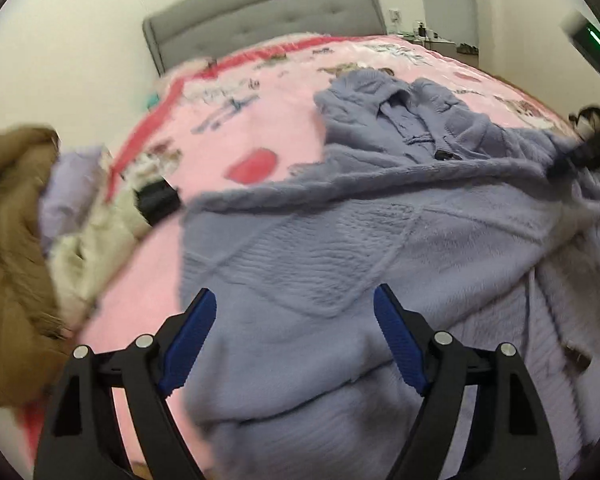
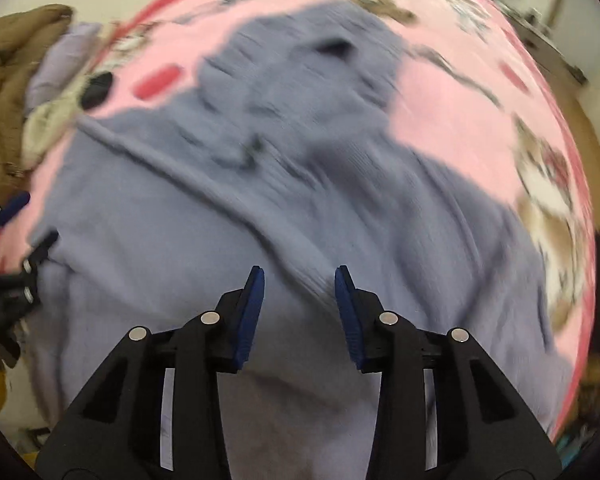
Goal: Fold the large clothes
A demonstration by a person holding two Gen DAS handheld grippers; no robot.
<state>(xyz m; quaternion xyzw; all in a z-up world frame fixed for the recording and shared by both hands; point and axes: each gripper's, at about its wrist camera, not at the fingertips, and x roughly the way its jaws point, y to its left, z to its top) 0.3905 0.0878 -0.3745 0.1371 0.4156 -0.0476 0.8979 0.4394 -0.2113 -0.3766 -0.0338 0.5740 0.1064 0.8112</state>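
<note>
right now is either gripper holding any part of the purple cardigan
Nothing is held. The left gripper and right gripper both hover open above the purple cardigan, with no fabric between their pads.

Both views are evenly lit by soft indoor light, with no hard shadows or glare. Fisheye distortion bows the bed (image 1: 260, 128) into a dome, and dark vignette fills the corners. The left view smears at 9 o'clock, where the brown coat (image 1: 8, 248) blurs. The right view is worse — the cardigan (image 2: 300, 140) streaks toward 12 o'clock — while the near fingers (image 2: 250, 312) stay sharp.
</note>
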